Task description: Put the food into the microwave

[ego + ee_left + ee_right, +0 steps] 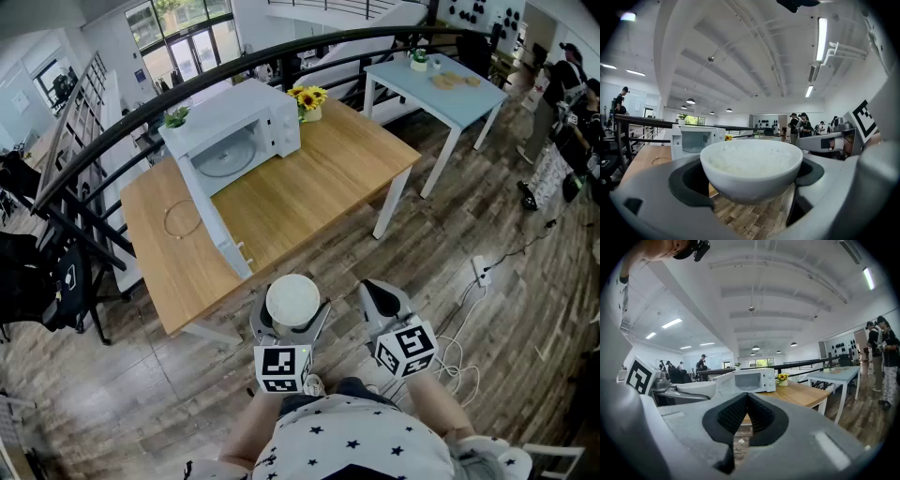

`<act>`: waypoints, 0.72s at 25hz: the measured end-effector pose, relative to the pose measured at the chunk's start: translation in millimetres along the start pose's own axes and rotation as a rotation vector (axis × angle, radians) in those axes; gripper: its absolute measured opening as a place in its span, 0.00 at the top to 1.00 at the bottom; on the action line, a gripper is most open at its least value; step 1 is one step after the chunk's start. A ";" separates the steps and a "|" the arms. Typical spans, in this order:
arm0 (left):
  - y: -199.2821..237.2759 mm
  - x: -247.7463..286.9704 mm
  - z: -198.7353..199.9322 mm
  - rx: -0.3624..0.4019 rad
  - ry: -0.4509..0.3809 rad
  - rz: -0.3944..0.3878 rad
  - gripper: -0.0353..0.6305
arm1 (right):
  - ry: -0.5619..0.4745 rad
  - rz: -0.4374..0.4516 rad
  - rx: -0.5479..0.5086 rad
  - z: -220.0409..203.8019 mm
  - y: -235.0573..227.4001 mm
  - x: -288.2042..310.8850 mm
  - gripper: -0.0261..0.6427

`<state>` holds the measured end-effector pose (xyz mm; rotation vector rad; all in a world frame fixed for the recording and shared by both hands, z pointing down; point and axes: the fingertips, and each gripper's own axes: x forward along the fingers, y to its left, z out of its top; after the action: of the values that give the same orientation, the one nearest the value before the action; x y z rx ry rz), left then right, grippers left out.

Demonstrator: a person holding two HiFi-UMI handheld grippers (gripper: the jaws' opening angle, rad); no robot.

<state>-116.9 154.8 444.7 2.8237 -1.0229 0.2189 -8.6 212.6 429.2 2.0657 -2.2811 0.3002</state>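
A white bowl of rice (292,298) sits between the wide-spread jaws of my left gripper (292,311), which is shut on it, above the wooden floor just short of the table's near edge. The left gripper view shows the bowl (752,164) filling the gap, with the dark pads (686,180) against its sides. To its right, my right gripper (380,298) is shut with nothing in it, its ribbed pads (733,413) meeting. The white microwave (239,136) stands at the far side of the wooden table (309,178), with its door (217,230) swung open toward me.
A vase of sunflowers (309,101) stands right of the microwave. A thin ring (183,218) lies on the table's left part. A light blue table (441,84) is at the back right. A black railing (112,131) runs behind. Cables (469,319) lie on the floor.
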 end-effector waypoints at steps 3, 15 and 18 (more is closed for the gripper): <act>-7.2 -19.1 0.7 -0.020 -0.010 0.019 0.17 | -0.007 0.016 -0.004 2.7 11.6 -19.4 0.95; -5.5 -48.2 9.9 -0.013 -0.043 0.061 0.17 | -0.010 0.038 -0.013 -0.6 28.6 -41.0 0.95; 3.2 -47.2 12.1 -0.008 -0.050 0.067 0.17 | -0.018 0.046 -0.007 0.7 32.7 -33.3 0.95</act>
<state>-153.7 179.8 424.6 2.8035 -1.1271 0.1507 -37.4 248.0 419.4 2.0230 -2.3394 0.2773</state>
